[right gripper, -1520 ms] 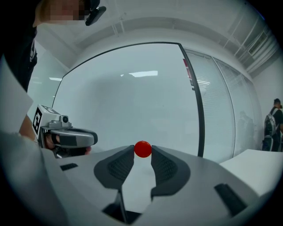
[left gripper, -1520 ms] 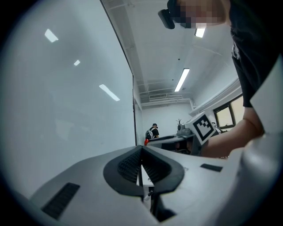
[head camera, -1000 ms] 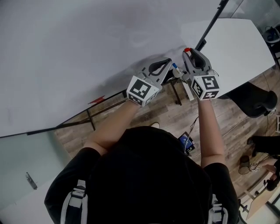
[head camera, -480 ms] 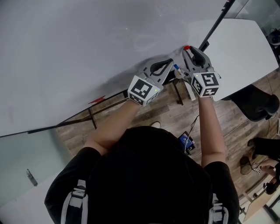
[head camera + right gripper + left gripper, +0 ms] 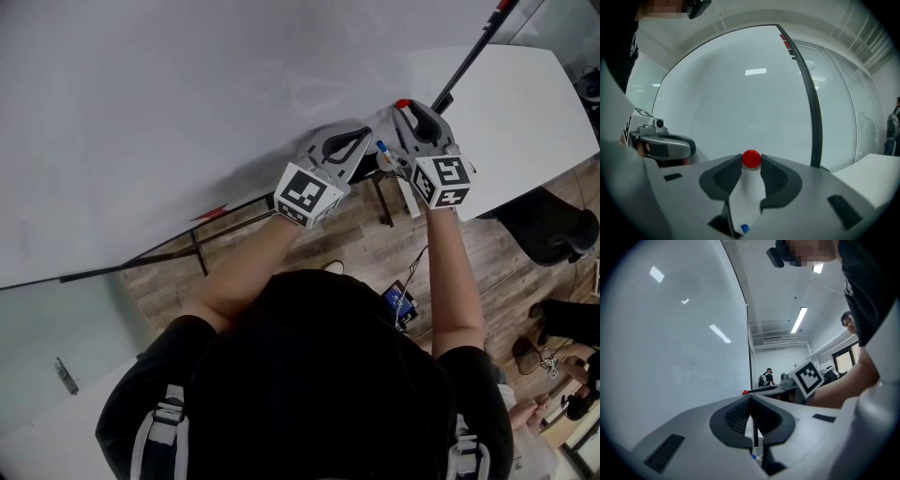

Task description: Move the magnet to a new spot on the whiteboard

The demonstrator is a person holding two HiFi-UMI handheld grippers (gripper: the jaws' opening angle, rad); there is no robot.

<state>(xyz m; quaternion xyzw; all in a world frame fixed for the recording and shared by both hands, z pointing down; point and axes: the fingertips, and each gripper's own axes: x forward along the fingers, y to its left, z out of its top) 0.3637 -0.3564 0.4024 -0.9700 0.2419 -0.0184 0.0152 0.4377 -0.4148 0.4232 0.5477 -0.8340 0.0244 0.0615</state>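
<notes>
A round red magnet (image 5: 751, 158) lies against the whiteboard (image 5: 740, 103), low on the board near its black right post. My right gripper (image 5: 751, 162) points level at the board and both fingertips touch the magnet's sides. Its jaws have just been opening slightly, with the magnet still between them. The head view shows the same magnet (image 5: 401, 104) at the tip of the right gripper (image 5: 406, 111). My left gripper (image 5: 364, 132) hangs just left of it, close to the whiteboard (image 5: 187, 94). Seen in its own view, the left gripper (image 5: 750, 397) is shut on nothing.
The board's black post (image 5: 469, 56) rises just right of the magnet. A white table (image 5: 516, 103) stands beyond it. A blue-capped marker (image 5: 380, 147) rests on the board's ledge between the grippers. A person (image 5: 765, 378) stands far off in the room.
My right gripper has shifted slightly along the board with the magnet at its tips. The left gripper has kept still.
</notes>
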